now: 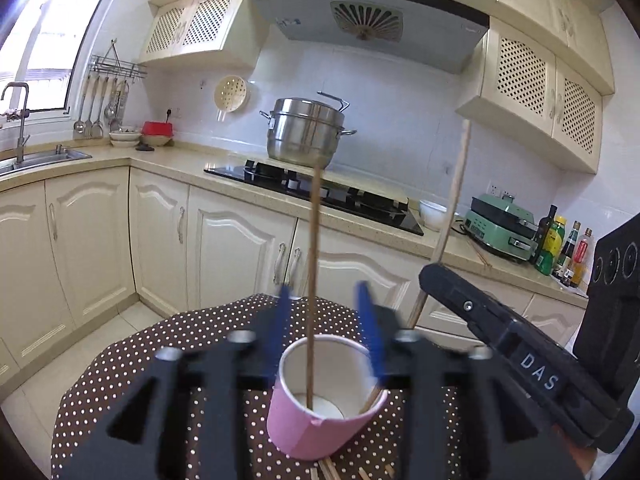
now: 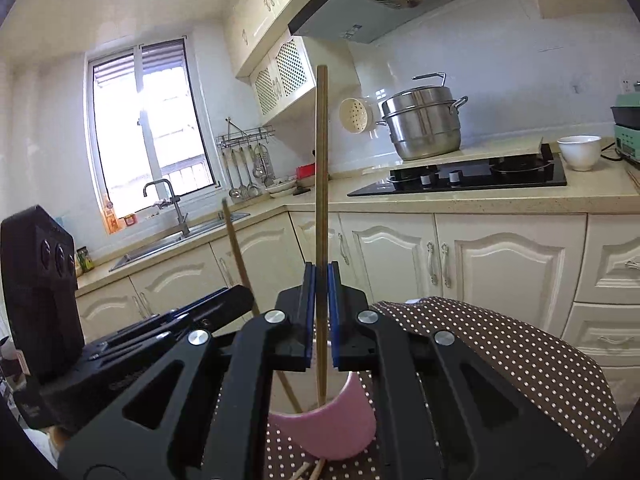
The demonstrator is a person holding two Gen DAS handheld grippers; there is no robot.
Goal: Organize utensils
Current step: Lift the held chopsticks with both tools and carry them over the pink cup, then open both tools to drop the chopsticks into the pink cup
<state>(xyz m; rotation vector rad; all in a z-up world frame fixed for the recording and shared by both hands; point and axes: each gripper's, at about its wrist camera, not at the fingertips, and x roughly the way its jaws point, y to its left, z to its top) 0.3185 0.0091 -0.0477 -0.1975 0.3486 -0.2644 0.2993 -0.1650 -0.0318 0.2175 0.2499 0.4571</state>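
A pink paper cup (image 1: 320, 412) stands on the dotted brown tablecloth (image 1: 120, 380), between the fingers of my left gripper (image 1: 326, 320), which is open around it. One wooden chopstick (image 1: 314, 240) stands in the cup. A second chopstick (image 1: 452, 208) leans in the cup and passes through my right gripper, seen at the right of the left wrist view. In the right wrist view, my right gripper (image 2: 320, 320) is shut on that chopstick (image 2: 321, 200), its lower end inside the cup (image 2: 332, 424). The other chopstick (image 2: 240, 264) leans to the left.
Loose chopsticks (image 1: 332, 470) lie on the cloth in front of the cup. Behind are a kitchen counter (image 1: 200, 164), a hob with a steel pot (image 1: 304, 132), a white bowl (image 1: 432, 212), bottles (image 1: 560, 248) and a sink (image 1: 36, 158).
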